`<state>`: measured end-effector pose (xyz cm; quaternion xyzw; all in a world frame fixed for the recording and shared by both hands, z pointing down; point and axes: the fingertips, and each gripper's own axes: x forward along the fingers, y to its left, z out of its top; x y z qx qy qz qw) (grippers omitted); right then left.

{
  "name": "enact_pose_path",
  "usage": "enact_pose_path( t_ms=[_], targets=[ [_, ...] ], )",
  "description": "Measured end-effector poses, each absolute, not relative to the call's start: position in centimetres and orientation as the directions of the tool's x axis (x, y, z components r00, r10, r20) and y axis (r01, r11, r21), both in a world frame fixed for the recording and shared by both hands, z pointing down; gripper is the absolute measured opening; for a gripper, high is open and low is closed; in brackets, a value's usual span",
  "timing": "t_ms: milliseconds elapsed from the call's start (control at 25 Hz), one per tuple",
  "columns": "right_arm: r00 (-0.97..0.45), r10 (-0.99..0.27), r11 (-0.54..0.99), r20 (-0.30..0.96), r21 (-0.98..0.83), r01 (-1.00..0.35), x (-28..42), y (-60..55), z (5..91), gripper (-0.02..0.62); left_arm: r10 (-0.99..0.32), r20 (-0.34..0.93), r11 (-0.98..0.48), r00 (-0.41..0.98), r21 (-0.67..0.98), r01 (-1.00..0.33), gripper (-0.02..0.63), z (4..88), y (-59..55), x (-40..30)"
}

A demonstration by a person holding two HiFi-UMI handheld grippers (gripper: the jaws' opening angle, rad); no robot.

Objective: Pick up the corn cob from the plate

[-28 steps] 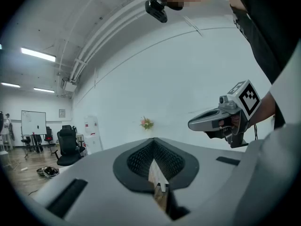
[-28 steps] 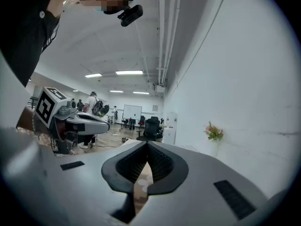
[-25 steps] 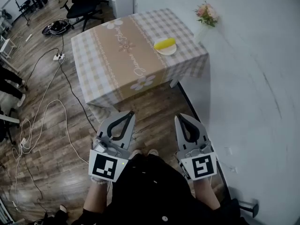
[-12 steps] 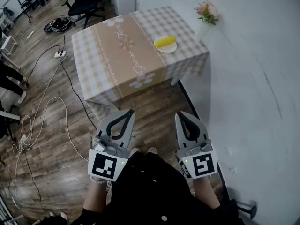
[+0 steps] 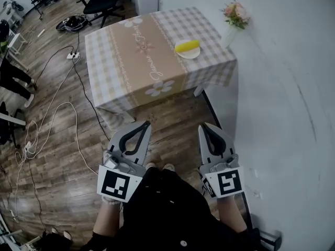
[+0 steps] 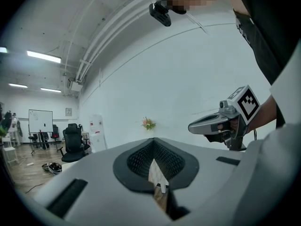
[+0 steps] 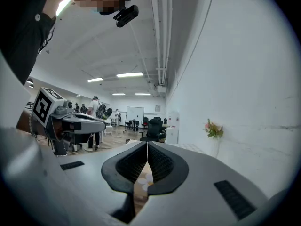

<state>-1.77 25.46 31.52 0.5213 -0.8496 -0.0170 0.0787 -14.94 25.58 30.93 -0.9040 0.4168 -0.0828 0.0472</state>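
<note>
The desk [image 5: 125, 61], draped in a checked cloth, stands ahead of the person, beside the white wall. Both tools are held low, near the body and well apart from the desk. The left hand-held gripper [image 5: 143, 124] has its jaws pressed together with nothing between them, and the right hand-held gripper [image 5: 204, 125] is likewise closed and empty. A plate [image 5: 195, 54] sits near the desk's right edge, toward the wall. The corn cob [image 5: 186, 46] lies on its side on that plate, yellow and untouched.

The cob is probably light, stiff and round, so it may roll or slide on the smooth plate when nudged. The best hold looks to be across the middle of its length, with the jaws spread wide first and then closing on the two long sides. Whether the kernels would bruise is too small to tell here.
</note>
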Motion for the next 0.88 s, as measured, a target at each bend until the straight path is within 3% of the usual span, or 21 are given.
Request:
enact_pose_path(
  t_ms=[880],
  targets=[
    [-0.463,-0.879,0.474,0.112,0.114,-0.873,3.6,28.5,33.0,0.041,-0.773,0.082,-0.634,0.629,-0.157,-0.758,0.012,31.4,28.8,-9.4]
  ],
)
